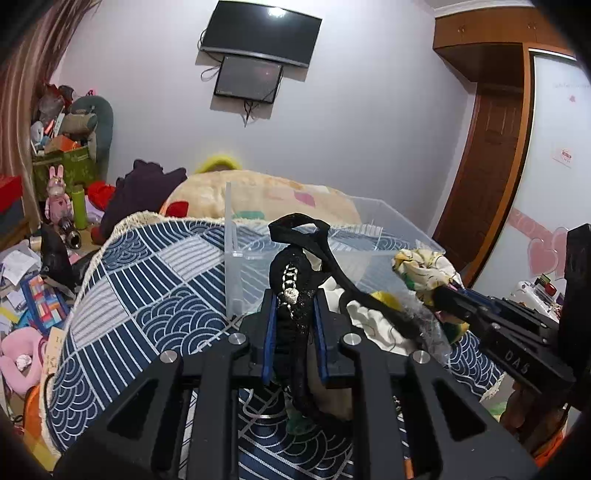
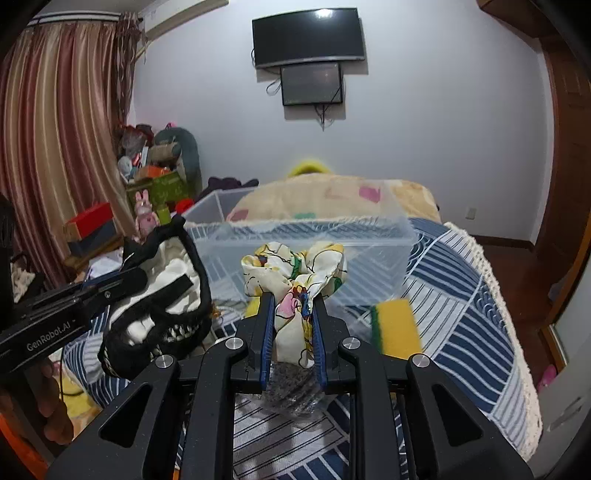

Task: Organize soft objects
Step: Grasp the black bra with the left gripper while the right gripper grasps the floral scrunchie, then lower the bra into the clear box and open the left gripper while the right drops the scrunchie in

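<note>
Carrying step: left claw (image 1: 294,314) clamps black strap (image 1: 295,295), right claw (image 2: 293,317) clamps floral scrunchie (image 2: 295,273); next, release both over bin (image 2: 314,229).

Patterned bed cover (image 2: 461,295) — clear bin (image 2: 369,236), sponge (image 2: 397,325) on it.

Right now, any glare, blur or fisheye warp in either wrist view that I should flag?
Left wrist: strong barrel warp with dark corners, a lamp reflected on the TV, and the bed's far end is soft. Right wrist: same warp, glare on the TV, the yellow sponge looks smeared; the floral cloth in the right claw is sharp.
</note>
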`<action>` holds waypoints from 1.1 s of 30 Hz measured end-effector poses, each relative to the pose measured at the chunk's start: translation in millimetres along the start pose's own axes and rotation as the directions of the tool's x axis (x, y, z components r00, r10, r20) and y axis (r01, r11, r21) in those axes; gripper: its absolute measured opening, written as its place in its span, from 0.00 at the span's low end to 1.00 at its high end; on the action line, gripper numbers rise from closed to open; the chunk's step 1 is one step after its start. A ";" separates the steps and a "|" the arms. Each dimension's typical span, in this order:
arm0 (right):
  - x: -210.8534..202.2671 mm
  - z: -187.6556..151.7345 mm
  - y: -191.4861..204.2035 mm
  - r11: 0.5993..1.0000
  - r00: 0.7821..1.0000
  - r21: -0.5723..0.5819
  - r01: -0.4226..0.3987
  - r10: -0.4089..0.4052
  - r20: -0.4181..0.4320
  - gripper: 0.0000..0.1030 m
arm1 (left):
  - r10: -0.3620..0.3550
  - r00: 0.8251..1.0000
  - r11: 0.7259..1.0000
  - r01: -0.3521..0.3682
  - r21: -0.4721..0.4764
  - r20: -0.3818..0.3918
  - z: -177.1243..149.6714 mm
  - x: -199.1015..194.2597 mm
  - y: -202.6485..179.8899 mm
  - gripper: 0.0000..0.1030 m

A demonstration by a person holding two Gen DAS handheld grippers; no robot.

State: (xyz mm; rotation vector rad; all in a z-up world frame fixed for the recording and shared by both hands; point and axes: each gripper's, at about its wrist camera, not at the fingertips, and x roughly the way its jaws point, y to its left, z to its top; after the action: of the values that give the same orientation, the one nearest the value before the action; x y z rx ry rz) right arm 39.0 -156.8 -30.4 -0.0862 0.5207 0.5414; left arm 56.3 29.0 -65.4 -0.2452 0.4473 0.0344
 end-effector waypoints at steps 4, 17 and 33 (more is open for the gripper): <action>-11.4 5.8 -3.1 1.000 0.999 0.009 0.011 -0.011 0.034 0.16 | -0.002 0.999 1.000 0.001 0.013 0.053 8.9 -16.3 -3.2 0.16; -27.0 37.0 -3.8 0.999 0.991 -0.023 0.049 -0.046 0.127 0.16 | 0.014 0.985 0.998 -0.024 0.061 0.173 57.6 -27.8 -7.6 0.16; 7.5 61.9 -10.4 0.997 0.993 -0.007 0.071 -0.070 0.096 0.16 | 0.053 0.976 0.997 -0.062 0.036 0.212 92.7 21.2 -0.5 0.15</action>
State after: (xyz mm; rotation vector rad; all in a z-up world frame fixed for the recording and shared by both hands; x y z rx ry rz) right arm 77.7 -149.0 19.0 -0.0879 0.4195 0.4764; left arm 114.8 50.5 6.4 -0.1843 0.2434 0.1060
